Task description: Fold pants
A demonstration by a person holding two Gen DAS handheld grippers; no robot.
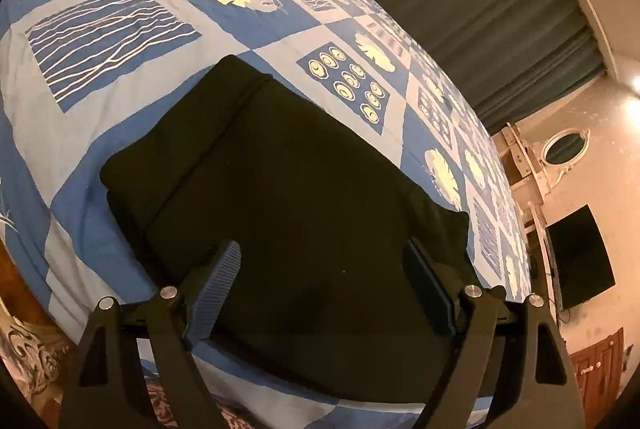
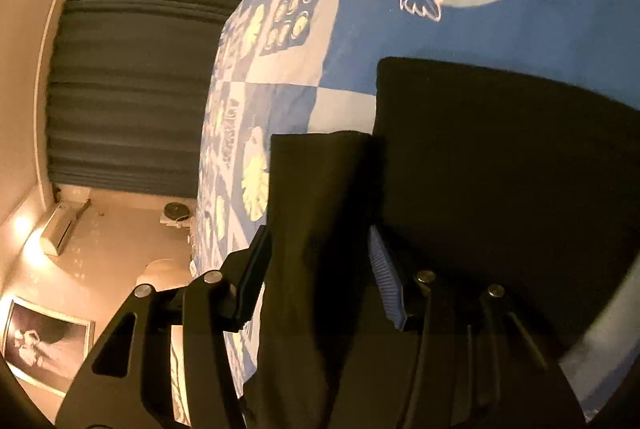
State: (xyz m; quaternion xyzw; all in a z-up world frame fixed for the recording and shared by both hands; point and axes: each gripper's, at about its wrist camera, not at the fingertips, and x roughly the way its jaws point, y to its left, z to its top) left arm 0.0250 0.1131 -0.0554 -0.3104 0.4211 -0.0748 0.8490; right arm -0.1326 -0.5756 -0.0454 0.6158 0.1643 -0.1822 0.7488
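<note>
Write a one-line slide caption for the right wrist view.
Right gripper with a flap of the black pants between its fingers, above the blue patterned bedspread.

Open bedspread [image 1: 100, 133] lies to the left of and beyond the folded black pants [image 1: 280, 165], flat and bare of objects, so you have room to pass there; on the right only a narrower strip of cover runs between the pants and the bed edge. Past that right edge your way is blocked by the dark curtain [image 1: 500, 9], a white mirrored dresser [image 1: 560, 153] and a black screen [image 1: 580, 257]. In the right wrist view, a raised fold of the pants [image 2: 320, 209] fills the gap of your right gripper [image 2: 320, 253], with the flat stack just beside it.
</note>
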